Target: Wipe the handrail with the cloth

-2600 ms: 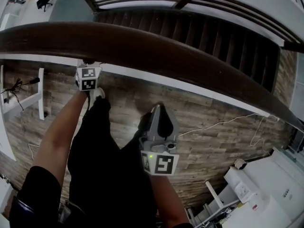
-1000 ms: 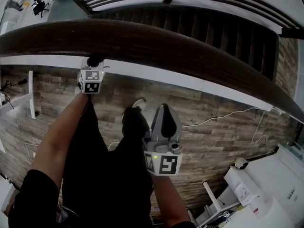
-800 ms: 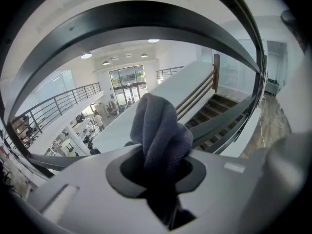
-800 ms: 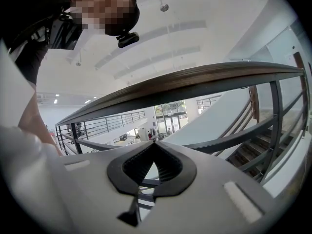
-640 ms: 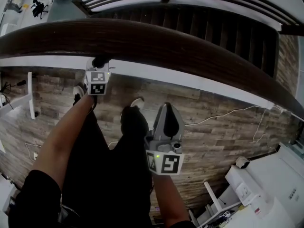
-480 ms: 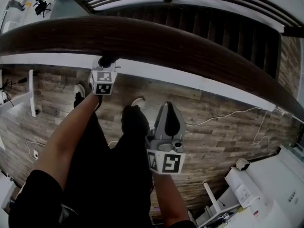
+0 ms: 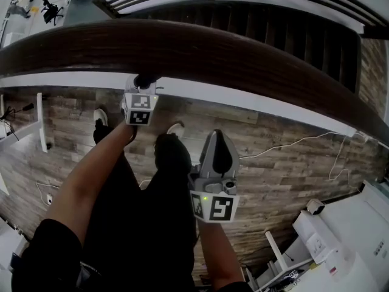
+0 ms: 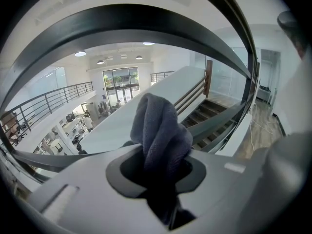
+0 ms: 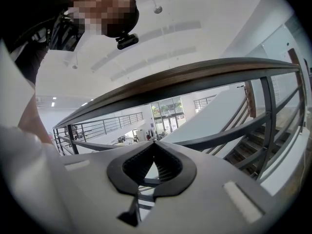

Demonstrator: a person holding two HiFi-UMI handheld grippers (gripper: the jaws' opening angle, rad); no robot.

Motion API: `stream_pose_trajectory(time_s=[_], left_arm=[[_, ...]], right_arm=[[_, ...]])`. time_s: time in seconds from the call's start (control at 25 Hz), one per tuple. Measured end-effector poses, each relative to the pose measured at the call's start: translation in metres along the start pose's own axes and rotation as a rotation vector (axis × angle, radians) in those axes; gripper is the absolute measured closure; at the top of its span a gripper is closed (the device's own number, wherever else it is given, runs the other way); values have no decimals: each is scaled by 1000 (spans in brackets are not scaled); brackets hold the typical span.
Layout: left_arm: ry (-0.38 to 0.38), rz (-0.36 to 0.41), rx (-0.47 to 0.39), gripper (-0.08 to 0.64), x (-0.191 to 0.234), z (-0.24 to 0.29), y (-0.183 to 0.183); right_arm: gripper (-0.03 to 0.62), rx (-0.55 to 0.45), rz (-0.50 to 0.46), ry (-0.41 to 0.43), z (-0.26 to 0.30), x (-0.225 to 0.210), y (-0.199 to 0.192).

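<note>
Dark brown curved wooden handrail (image 7: pixel 231 56) spans ahead of both claws, with a dark staircase (image 7: pixel 285 26) beyond it. Left claw (image 8: pixel 161 167) is clamped on the grey bunched cloth (image 8: pixel 158 128) at the rail's near edge. Right claw (image 9: pixel 154 147) is closed, empty, short of the rail

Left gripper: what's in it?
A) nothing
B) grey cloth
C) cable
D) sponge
B: the left gripper view shows the cloth bunched between the jaws of the left gripper.
</note>
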State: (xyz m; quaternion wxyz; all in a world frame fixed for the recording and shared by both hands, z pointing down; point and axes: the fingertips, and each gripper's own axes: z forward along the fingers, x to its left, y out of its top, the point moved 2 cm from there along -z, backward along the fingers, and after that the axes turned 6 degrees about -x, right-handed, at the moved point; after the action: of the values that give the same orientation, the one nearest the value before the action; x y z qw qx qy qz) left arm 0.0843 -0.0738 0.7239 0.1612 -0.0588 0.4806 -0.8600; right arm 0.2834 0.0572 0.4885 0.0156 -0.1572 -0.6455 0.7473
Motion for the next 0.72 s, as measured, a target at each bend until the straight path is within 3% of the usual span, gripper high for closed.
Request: stream_pose_trajectory(time_s=[0.44,0.72], left_arm=[[-116,38,-15,483,-62,19,7],[-189,43,23,483,-103,28,17]], right_arm=[[591,-17,26,-61,-16,-33,4],[591,-23,33,-103,-22,-51,11]])
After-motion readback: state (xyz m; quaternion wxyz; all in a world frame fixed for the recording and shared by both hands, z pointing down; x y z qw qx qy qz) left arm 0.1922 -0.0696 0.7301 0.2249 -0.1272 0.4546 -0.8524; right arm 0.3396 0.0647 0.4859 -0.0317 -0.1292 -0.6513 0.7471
